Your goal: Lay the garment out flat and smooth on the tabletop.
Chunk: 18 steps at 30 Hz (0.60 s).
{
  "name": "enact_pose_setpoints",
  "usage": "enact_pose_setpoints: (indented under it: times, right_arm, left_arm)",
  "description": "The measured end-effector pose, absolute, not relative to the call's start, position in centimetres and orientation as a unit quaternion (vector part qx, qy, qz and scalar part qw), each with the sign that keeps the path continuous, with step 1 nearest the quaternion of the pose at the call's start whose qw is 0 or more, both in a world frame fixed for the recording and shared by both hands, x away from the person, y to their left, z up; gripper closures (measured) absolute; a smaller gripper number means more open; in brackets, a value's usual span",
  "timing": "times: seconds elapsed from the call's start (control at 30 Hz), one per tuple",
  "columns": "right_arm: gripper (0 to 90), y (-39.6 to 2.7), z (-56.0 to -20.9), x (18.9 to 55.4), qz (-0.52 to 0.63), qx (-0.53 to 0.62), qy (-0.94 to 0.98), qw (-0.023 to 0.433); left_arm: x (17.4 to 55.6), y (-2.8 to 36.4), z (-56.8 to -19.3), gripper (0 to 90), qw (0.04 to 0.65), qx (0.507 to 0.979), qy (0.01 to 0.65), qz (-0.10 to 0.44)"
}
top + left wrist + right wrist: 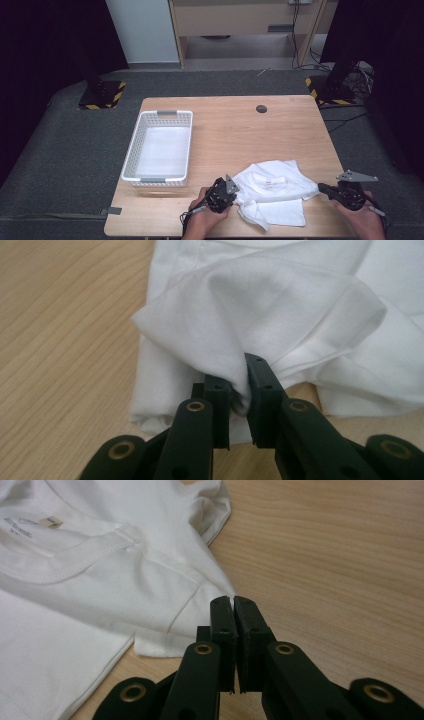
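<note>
- The white shirt (274,192) lies crumpled right of the basket (159,146).
- The left gripper (235,192), held low, pinches a shirt fold.
- The right gripper (320,188), jaws pressed together, holds the shirt's edge.

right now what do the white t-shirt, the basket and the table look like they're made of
White t-shirt: soft knit fabric, probably cotton, matte; it folds limply, with stitched hems and a ribbed collar. Basket: white plastic by the look, with moulded perforated walls and grey handles. Table: wood or wood-look laminate, smooth, light grain lines; which of the two I cannot tell.
</note>
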State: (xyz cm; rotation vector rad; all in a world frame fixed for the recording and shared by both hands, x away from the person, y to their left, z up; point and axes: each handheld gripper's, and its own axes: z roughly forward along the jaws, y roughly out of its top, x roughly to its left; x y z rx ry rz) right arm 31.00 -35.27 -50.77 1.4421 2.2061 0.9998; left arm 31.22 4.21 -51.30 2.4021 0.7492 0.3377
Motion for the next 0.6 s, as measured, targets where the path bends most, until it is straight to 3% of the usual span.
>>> enact_pose_setpoints:
  times: [0.17, 0.23, 0.37, 0.6]
  right_arm:
    - [67.1, -34.9, -49.9, 30.9, 0.378, 0.487, 0.763, 0.193]
    - [63.9, -34.5, -49.4, 30.9, 0.393, 0.474, 0.761, 0.204]
    - [62.2, -33.2, -49.7, 31.5, 0.403, 0.448, 0.774, 0.196]
    - [64.3, -30.4, -51.1, 33.1, 0.389, 0.412, 0.806, 0.175]
  left_arm:
    - [30.9, 4.5, -50.9, 71.7, 0.299, 0.902, 0.284, 0.126]
    - [30.7, 4.8, -50.5, 66.5, 0.304, 0.899, 0.288, 0.126]
    - [30.7, 5.4, -49.5, 57.7, 0.321, 0.888, 0.302, 0.133]
    - [30.8, 5.4, -49.9, 56.4, 0.347, 0.875, 0.310, 0.135]
